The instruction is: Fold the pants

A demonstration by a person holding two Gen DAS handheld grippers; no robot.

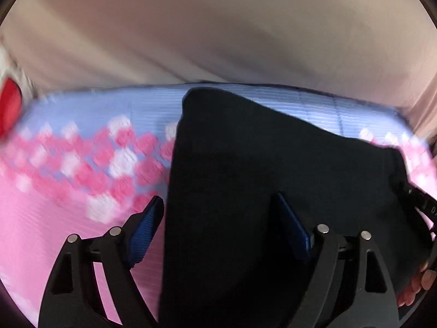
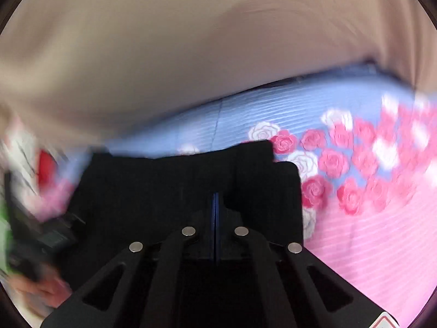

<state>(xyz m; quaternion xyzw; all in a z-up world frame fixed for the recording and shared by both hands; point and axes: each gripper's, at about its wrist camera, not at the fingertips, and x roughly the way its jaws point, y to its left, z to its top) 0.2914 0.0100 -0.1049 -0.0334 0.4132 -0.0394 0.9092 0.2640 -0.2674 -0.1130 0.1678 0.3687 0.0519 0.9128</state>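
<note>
The left gripper (image 1: pixel 215 218) stands with its 2 blue-padded fingers (image 1: pixel 144 232) spread wide apart; the left pad hangs over the pink part of the bedsheet (image 1: pixel 54 218), while the right pad sits in front of the black pants (image 1: pixel 259 164), and whether it touches the cloth cannot be told. The right gripper (image 2: pixel 215 205) has its 2 fingers pressed together, only a thin blue seam showing between them, and black fabric bunches right at the tips, so it appears pinched on the pants (image 2: pixel 164 186), though dark against dark makes the contact hard to confirm.

In the left wrist view the pants form a broad dark slab running from the near edge toward the far side, its far corner reaching over the blue band of the sheet. In the right wrist view the cloth spreads to the left of the fingers, with a squared, layered corner on the right lying beside pink and white roses (image 2: pixel 333 161) printed on the bedsheet (image 2: pixel 368 246).

A beige wall (image 1: pixel 218 27) rises beyond the far edge of the sheet. A blurred red object (image 1: pixel 9 106) shows at the far left of the left wrist view. Both views are smeared by motion blur.
</note>
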